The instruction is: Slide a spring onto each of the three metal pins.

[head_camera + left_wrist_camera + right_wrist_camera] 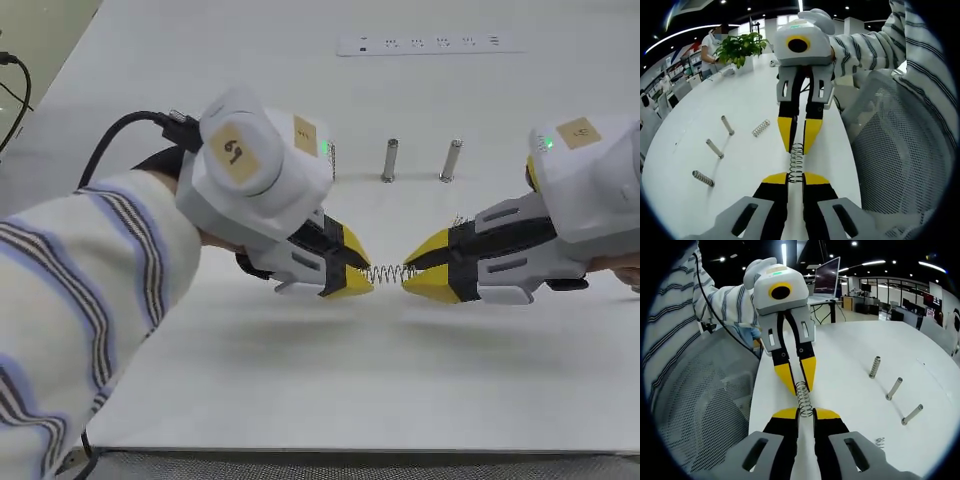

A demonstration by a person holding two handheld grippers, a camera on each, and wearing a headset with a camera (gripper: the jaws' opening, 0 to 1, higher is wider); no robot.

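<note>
A short steel spring (388, 272) hangs level between the two yellow-tipped grippers, above the white table. My left gripper (362, 276) is shut on its left end, and my right gripper (412, 273) is shut on its right end. In the left gripper view the spring (796, 162) runs from my own jaws (796, 176) up to the right gripper (799, 141). In the right gripper view the spring (803, 397) joins my jaws (805, 413) to the left gripper (796, 379). Two bare pins (390, 160) (451, 160) stand upright behind. A third pin (874, 366) carries a spring.
A loose spring (760, 128) lies on the table (300, 380) near the pins. A white power strip (430, 44) lies at the far edge. A potted plant (740, 47) and a person stand beyond the table's end. A mesh chair (890, 150) is beside the table.
</note>
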